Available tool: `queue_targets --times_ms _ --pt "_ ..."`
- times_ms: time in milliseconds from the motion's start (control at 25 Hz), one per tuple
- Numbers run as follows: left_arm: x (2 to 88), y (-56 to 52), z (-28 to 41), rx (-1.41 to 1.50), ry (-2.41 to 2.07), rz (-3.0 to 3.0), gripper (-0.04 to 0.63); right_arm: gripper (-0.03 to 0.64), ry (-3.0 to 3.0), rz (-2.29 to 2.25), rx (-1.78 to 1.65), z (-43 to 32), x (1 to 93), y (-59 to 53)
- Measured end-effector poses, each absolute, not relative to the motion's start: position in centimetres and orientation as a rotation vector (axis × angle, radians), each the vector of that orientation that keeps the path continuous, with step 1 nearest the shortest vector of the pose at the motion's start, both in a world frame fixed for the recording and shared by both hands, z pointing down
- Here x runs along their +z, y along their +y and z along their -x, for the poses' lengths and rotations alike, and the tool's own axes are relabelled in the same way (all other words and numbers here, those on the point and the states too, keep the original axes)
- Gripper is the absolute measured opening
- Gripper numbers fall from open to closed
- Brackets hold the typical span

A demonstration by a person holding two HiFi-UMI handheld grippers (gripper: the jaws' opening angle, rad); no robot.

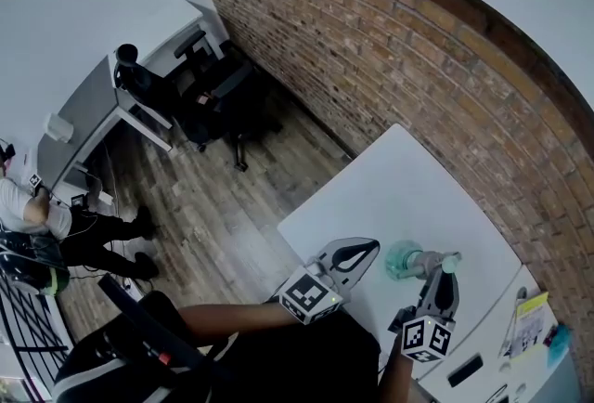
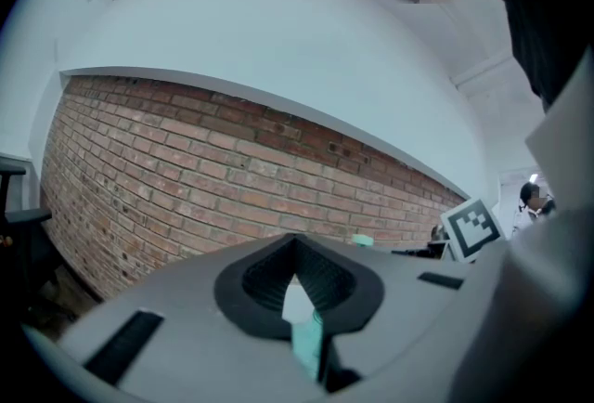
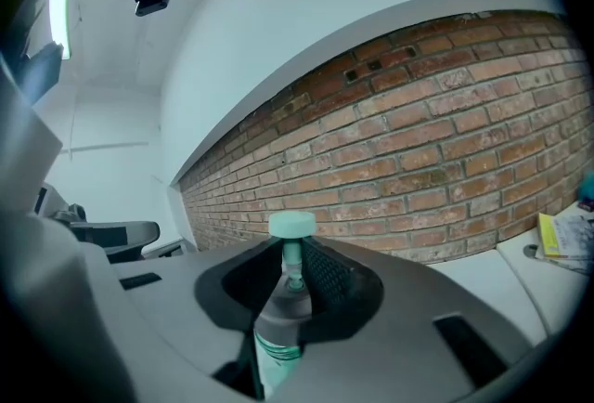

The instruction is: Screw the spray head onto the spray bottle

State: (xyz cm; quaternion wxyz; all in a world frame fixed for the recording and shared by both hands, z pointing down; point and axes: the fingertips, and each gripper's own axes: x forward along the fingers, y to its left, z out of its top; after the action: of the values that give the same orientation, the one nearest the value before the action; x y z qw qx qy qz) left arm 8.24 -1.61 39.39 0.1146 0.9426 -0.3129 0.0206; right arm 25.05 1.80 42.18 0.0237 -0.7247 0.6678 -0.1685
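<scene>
- Right hand-held gripper point(image 1: 443, 278) pinches the bottle point(image 1: 402, 260) at its neck, over the surface point(image 1: 390, 188).
- Spray head point(image 3: 291, 226) tops the bottle.
- Left hand-held gripper point(image 1: 372, 248), jaws pressed together, is just beside the bottle.
- Brick wall point(image 1: 418, 48) stands beyond the bottle.

White desk point(image 1: 408, 188), one long edge against the brick wall point(image 1: 390, 48), standing on a wood-plank floor point(image 1: 213, 206). On the white top adjoining its end, beside the wall: a yellow booklet point(image 1: 531, 316) and a blue item point(image 1: 558, 343); farther from the wall, a flat black item point(image 1: 464, 370).
</scene>
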Motion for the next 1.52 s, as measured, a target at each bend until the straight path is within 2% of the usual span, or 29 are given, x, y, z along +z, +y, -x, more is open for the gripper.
queue_targets --times_ms 760,1520 --pt "40.9 -3.1 -5.9 0.076 -0.934 -2.702 0.0 0.071 2.168 2.296 -0.465 -23.1 44.4 0.9" --pt "40.6 -2.9 -5.8 0.042 -0.887 -2.72 0.0 0.067 2.292 2.402 -0.207 -21.5 44.9 2.1"
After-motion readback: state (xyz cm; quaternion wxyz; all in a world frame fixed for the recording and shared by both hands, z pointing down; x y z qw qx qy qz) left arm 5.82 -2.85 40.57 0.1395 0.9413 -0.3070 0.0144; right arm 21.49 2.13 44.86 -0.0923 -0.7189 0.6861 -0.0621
